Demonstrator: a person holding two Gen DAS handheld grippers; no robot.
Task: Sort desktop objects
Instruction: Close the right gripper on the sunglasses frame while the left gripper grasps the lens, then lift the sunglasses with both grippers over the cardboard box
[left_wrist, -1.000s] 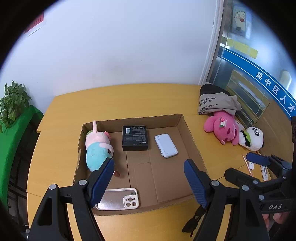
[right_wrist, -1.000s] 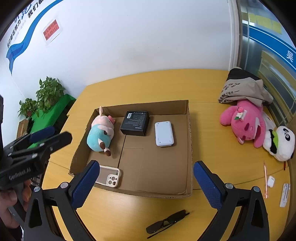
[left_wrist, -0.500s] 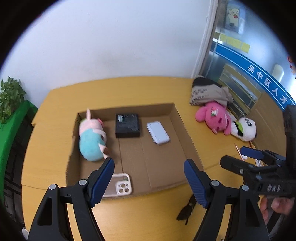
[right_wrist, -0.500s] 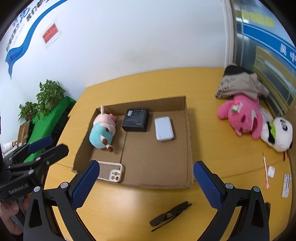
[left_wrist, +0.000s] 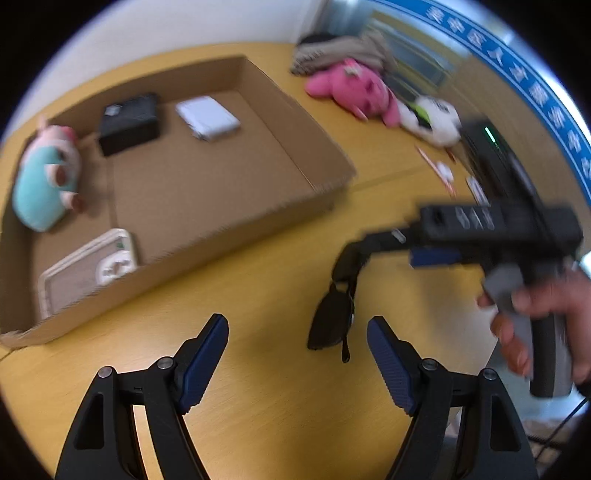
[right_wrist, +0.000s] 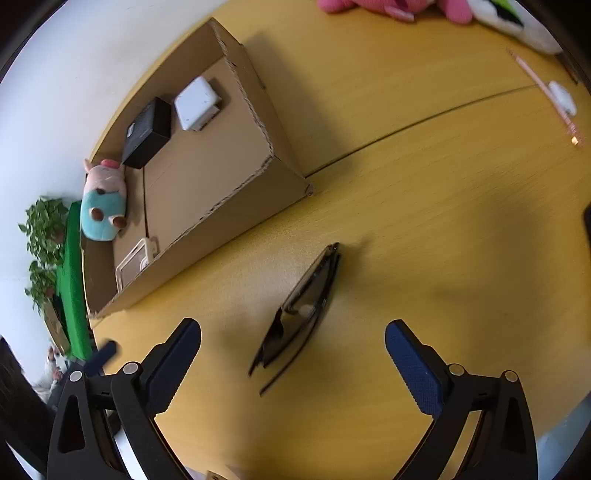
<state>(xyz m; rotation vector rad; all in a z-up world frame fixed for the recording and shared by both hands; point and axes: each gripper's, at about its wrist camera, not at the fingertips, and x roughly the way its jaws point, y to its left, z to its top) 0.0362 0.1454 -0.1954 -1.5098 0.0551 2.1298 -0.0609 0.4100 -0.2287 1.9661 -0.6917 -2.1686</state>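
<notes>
Both grippers tilt steeply down at the yellow table (right_wrist: 424, 184), jaws spread and empty: the right gripper (right_wrist: 293, 354) frames the folded black sunglasses (right_wrist: 301, 306), which lie flat on the wood just ahead of its blue pads, and the left gripper (left_wrist: 297, 349) has the same glasses at about one o'clock. At ten o'clock from the glasses sits the cardboard box (right_wrist: 229, 206), holding a pig plush (right_wrist: 103, 206), a black box (right_wrist: 146, 133), a white device (right_wrist: 195, 103) and a phone case (right_wrist: 133, 264). A hand (left_wrist: 535, 314) grips the right tool in the left view.

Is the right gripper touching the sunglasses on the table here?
Apart. In the right wrist view the right gripper is open, and bare table shows between each pad and the sunglasses.
</notes>
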